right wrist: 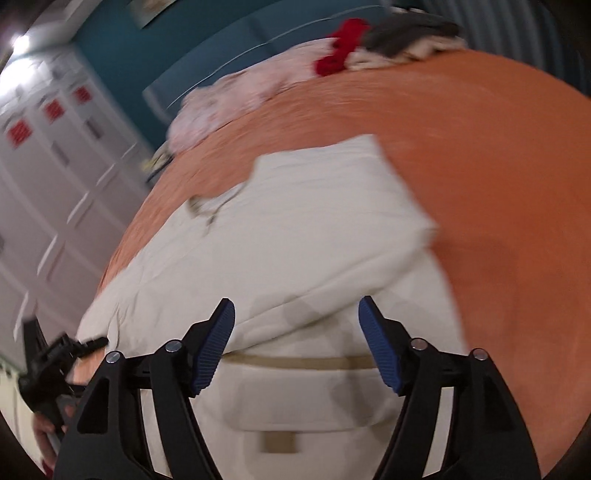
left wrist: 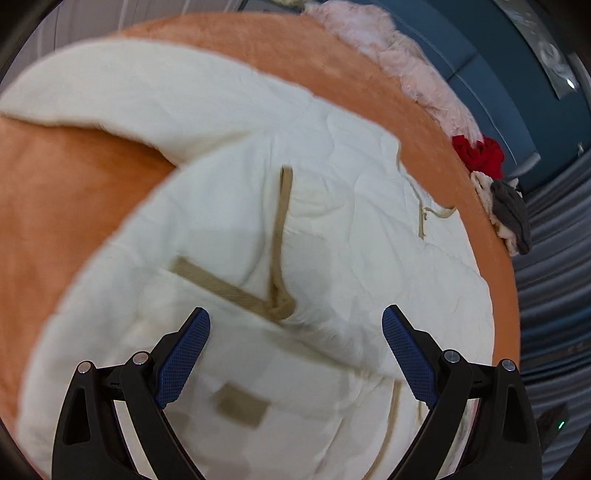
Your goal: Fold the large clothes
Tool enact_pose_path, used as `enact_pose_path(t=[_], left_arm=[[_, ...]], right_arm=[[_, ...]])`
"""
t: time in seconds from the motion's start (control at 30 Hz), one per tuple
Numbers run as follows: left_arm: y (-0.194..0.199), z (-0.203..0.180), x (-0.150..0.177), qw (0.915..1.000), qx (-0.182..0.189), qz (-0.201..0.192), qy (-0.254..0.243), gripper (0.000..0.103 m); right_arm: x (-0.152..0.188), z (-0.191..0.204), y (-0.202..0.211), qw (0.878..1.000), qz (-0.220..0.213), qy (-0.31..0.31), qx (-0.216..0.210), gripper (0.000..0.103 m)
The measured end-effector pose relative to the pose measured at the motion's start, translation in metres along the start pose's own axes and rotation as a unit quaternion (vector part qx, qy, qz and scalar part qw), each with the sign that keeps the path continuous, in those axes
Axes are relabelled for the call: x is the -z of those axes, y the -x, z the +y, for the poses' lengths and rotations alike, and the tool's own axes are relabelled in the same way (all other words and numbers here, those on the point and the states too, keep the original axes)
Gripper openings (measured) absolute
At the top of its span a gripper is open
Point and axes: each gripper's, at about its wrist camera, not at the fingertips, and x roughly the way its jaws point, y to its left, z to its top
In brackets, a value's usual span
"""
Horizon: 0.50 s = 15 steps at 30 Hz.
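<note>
Both my hand-held grippers released over the white garment [left wrist: 229, 206] on the bed [left wrist: 55, 206].
Only my right hand-held gripper [right wrist: 295, 325] sees its folded sleeve; my left hand-held gripper [left wrist: 295, 332] sees knotted drawstring [left wrist: 279, 302].

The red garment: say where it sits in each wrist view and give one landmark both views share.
Left wrist view: the red garment lies at the right edge, on the far rim of the orange bed cover, below the pink fluffy garment.
Right wrist view: the red garment lies at top centre, left of the grey garment.
Shared landmark: the white garment spread on the orange cover, with its tan strap.
</note>
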Motion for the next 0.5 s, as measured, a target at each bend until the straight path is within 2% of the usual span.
enact_pose_path(t=[0.1, 0.17, 0.2, 0.23, 0.27, 0.3, 0.33, 0.37, 0.4, 0.47, 0.5], left_arm=[[-0.005, -0.004, -0.003, 0.9998, -0.007, -0.015, 0.007, 0.090], [-0.006, -0.009, -0.006, 0.9997, -0.014, -0.021, -0.001, 0.075], [-0.006, -0.013, -0.009, 0.9996, -0.017, -0.020, -0.009, 0.056], [-0.008, -0.016, -0.011, 0.9995, -0.021, -0.018, -0.016, 0.041], [-0.008, -0.018, -0.013, 0.9991, -0.030, -0.019, -0.024, 0.035], [-0.006, -0.022, -0.016, 0.9981, -0.040, -0.027, -0.038, 0.016], [-0.003, -0.023, -0.019, 0.9970, -0.047, -0.035, -0.052, 0.004], [0.001, -0.026, -0.024, 0.9957, -0.047, -0.045, -0.066, 0.004], [0.009, -0.029, -0.029, 0.9942, -0.047, -0.059, -0.077, 0.004], [0.020, -0.032, -0.038, 0.9904, -0.051, -0.085, -0.096, 0.004], [0.030, -0.034, -0.042, 0.9875, -0.050, -0.105, -0.107, 0.003]], right_arm=[[-0.007, -0.027, -0.008, 0.998, -0.003, -0.055, -0.007, 0.068], [-0.012, -0.040, -0.016, 0.996, -0.004, -0.083, -0.013, 0.068], [-0.016, -0.045, -0.022, 0.995, -0.006, -0.099, -0.012, 0.068], [-0.020, -0.049, -0.027, 0.993, -0.009, -0.113, -0.012, 0.068], [-0.021, -0.051, -0.030, 0.993, -0.011, -0.121, -0.011, 0.068], [-0.026, -0.051, -0.036, 0.992, -0.013, -0.128, -0.009, 0.068], [-0.031, -0.050, -0.042, 0.991, -0.015, -0.132, -0.008, 0.065], [-0.034, -0.051, -0.044, 0.991, -0.016, -0.131, -0.010, 0.049], [-0.039, -0.048, -0.046, 0.992, -0.015, -0.124, -0.011, 0.027], [-0.049, -0.033, -0.040, 0.995, -0.036, -0.093, -0.013, 0.012], [-0.051, -0.024, -0.030, 0.995, -0.059, -0.076, -0.026, 0.011]])
